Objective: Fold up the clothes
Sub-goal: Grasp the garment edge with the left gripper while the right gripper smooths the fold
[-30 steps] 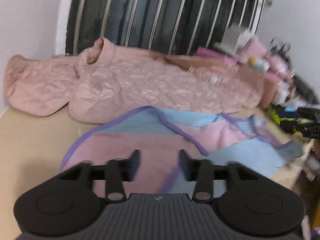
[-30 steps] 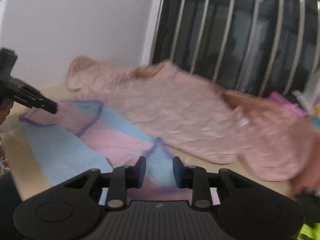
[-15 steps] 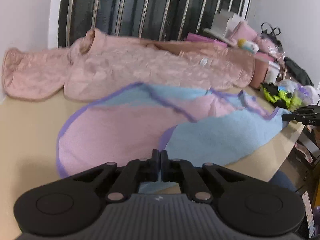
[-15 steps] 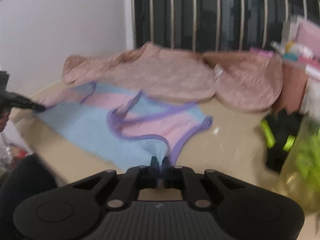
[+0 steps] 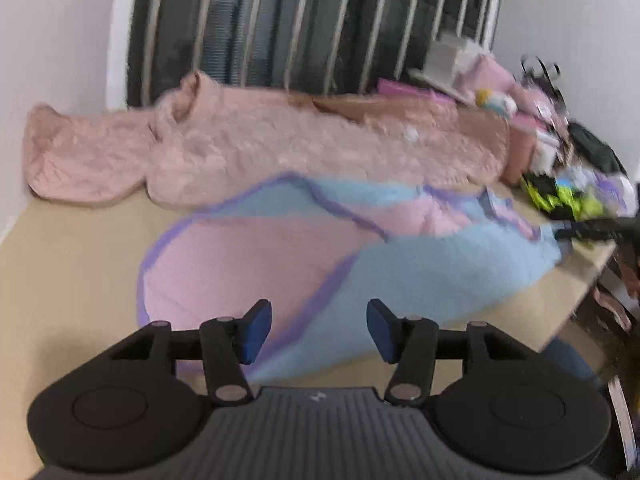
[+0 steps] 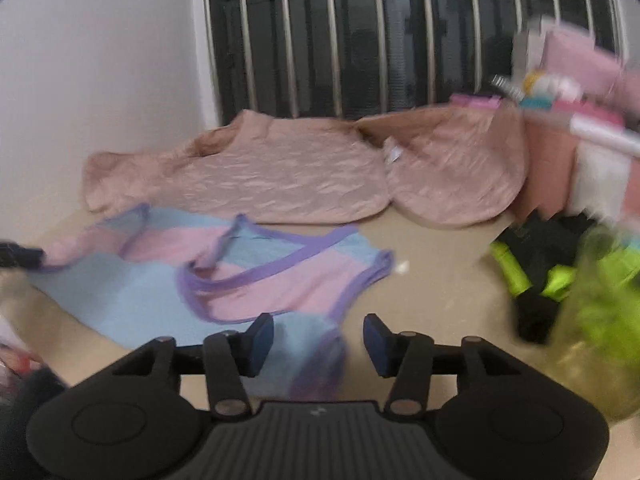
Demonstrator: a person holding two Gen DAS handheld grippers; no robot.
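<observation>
On the desk (image 5: 80, 248) lies a pink and blue top (image 5: 360, 256) with purple trim. It is spread out near the front edge. Behind it, by the barred window (image 5: 320, 20), lies a long pink coat (image 5: 280, 144), close to the top along one side.

The left gripper (image 5: 318, 330) sits low over the near end of the top. Its jaws have just been opening and now stand apart. The cloth lies under the gap, and the blue pads (image 5: 256, 332) do not press on it.

The right gripper (image 6: 318, 336) is over the other end of the top (image 6: 240, 276). Its jaws have just been opening too and stand apart. A blurry fold of blue and purple cloth sits in the gap between them. The pads (image 6: 260, 340) do not squeeze it.

In the left view the tip of the right gripper (image 5: 592, 228) shows at the far corner of the top. In the right view the tip of the left gripper (image 6: 20, 256) shows at the left edge.

To the right is a black and bright green pile (image 6: 548, 276). Pink boxes (image 6: 580, 64) are stacked behind it. Both pictures are a bit blurry.
</observation>
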